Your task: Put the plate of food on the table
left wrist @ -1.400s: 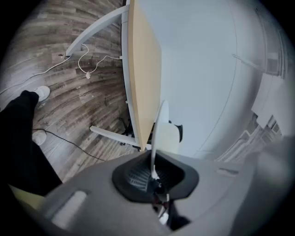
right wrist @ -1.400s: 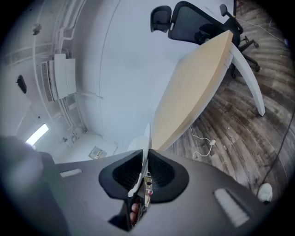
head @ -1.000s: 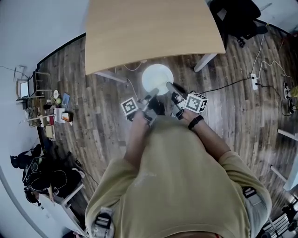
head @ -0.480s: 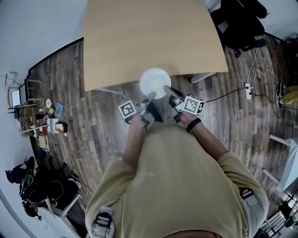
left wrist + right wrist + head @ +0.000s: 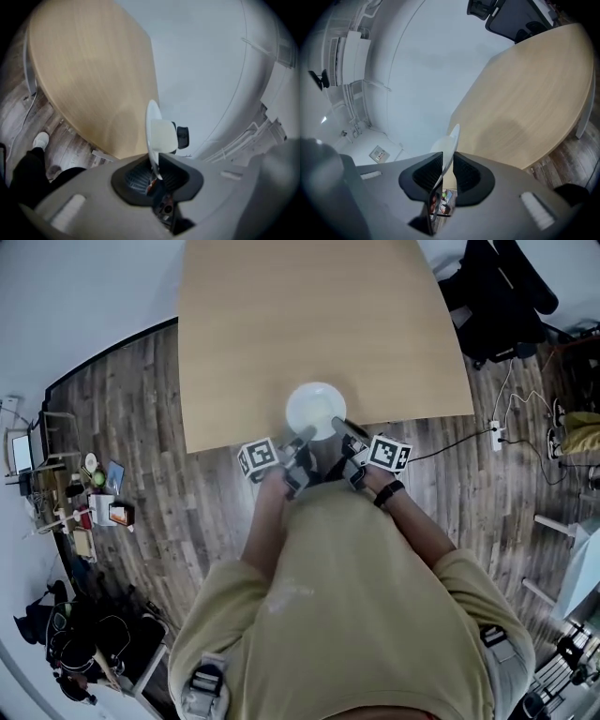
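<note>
Compared to a second ago, the plate (image 5: 315,410) has come forward off the floor side and now sits over the near edge of the bench (image 5: 309,324). The person has stepped in closer too.

Both tongs are clamped on it. The left tongs (image 5: 302,441) are nearly closed, pinching the near-left rim. The right tongs (image 5: 343,427) are squeezed on the near-right rim with just the plate's thickness between the pads.

I'd say this is the carry-in step, right before set-down. I can't tell if the plate is touching the wood yet, but it looks like it's still held a bit above.

The next move probably calls for reaching further in, keeping it level, lowering until it rests flat, and only then letting go.
</note>
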